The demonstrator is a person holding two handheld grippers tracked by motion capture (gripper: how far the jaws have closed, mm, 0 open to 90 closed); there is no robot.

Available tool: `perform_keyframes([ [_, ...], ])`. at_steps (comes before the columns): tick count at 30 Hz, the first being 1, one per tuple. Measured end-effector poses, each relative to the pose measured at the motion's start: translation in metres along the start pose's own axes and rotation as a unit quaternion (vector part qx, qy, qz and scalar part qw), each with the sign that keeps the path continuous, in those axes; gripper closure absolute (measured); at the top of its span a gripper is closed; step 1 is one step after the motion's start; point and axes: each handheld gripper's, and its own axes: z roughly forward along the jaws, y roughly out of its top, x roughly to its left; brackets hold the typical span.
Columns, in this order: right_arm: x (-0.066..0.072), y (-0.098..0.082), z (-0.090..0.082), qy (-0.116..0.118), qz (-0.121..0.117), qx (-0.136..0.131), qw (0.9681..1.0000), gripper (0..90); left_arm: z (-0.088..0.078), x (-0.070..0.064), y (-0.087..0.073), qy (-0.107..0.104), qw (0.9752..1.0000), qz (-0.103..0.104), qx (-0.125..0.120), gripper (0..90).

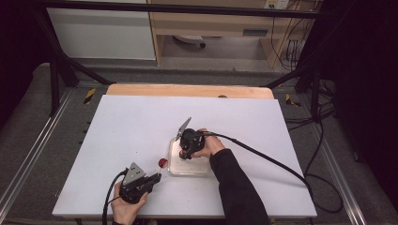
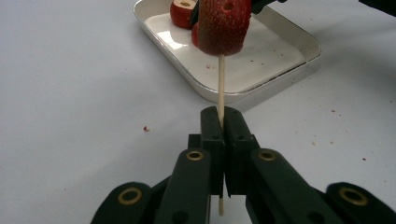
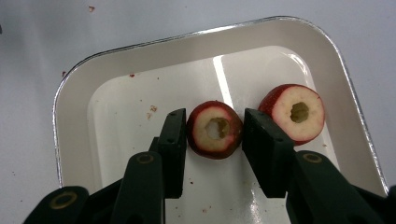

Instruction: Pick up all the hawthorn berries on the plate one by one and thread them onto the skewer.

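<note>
Nearest the table's front edge, left gripper (image 1: 151, 180) clamped tight on a thin wooden skewer (image 2: 221, 88), its lower end hidden between the jaws, a strawberry piece (image 2: 223, 25) speared on top, cut off by the frame. Beyond, in the white tray (image 3: 74, 140), right gripper (image 3: 214, 135) partly open around a hollowed strawberry slice (image 3: 215, 129), contact uncertain; second slice (image 3: 295, 113) just beside, both lost under the hand from above.
</note>
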Motion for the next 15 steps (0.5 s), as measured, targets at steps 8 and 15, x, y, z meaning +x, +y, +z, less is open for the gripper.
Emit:
perform_keyframes([
  [8, 0.002, 0.002, -0.02, -0.008, 0.052, -0.033, 0.9981, 61.1, -0.001, -0.002, 0.0, -0.002, 0.9999, -0.011, -0.012, 88.3],
  [15, 0.008, -0.007, -0.057, -0.011, 0.165, -0.137, 0.9767, 61.2, 0.0, -0.01, 0.002, -0.002, 0.9993, -0.019, -0.034, 88.3],
])
